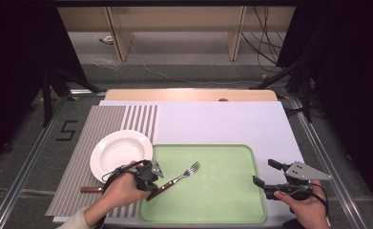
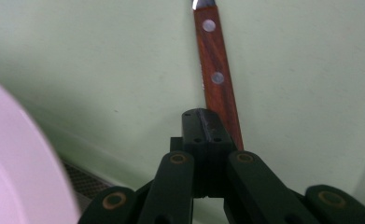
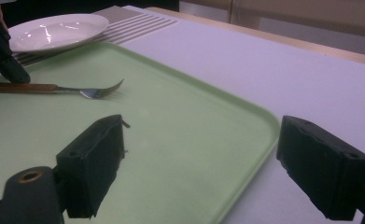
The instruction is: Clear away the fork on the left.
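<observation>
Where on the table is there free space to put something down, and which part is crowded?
Free: the white table surface behind the green tray, and the tray's middle and right part, between the fork and the right gripper. Crowded: the front left, where plate, striped mat and left gripper meet.

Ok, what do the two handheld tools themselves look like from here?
Both are black. The left tool has linkage arms with brass-coloured pivot pins and a black cable looping over the hand; a pale sleeve cuff shows behind it. The right tool has blocky rectangular pads and carries a grey three-cornered plate dotted with small holes.
</observation>
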The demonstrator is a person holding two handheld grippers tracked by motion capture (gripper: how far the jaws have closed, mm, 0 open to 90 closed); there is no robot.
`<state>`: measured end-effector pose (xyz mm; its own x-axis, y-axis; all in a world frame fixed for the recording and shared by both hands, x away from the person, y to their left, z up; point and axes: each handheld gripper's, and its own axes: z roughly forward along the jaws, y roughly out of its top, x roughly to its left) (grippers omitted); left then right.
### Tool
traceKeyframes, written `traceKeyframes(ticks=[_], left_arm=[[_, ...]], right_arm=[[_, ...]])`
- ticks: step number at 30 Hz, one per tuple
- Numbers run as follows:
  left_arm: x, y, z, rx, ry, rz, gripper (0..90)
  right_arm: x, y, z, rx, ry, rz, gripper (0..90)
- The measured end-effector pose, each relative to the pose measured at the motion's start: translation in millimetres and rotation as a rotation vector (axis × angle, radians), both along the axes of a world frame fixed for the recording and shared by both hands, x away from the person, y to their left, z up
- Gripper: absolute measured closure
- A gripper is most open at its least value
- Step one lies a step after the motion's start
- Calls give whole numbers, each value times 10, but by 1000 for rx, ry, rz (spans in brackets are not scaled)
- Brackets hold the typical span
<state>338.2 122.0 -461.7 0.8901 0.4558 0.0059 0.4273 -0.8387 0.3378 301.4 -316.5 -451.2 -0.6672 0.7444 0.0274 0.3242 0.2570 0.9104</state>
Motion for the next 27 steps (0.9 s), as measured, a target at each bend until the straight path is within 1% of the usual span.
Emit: traceKeyframes(ticks=[5,8,10,11,16,19,21,23,27], left_arm=[[-151,-60,9,1,50,-71,897],[-246,-141,9,-4,66,-119,896],[-296,-205,4,-19,79,-146,896],[-316,-242,5,-19,80,-165,896],[-360,-358,2,-30,69,-207,896],[-374,-414,-5,-48,64,-240,896],[-382,-449,-11,-61,54,-256,892],[-387,-484,-12,-65,43,-277,891],[-399,-543,-15,-75,34,-289,874]], right_arm=[[1,0,0,0,1,-1,162],[1,3,-1,-1,0,0,162],[3,1,-1,0,1,-1,161],[3,1,-1,0,1,-1,161],[4,1,-2,-1,0,0,161],[4,3,-3,0,-1,-1,161],[4,2,-2,0,-1,0,161],[4,3,-2,0,0,0,161],[3,4,-3,1,-1,0,161]])
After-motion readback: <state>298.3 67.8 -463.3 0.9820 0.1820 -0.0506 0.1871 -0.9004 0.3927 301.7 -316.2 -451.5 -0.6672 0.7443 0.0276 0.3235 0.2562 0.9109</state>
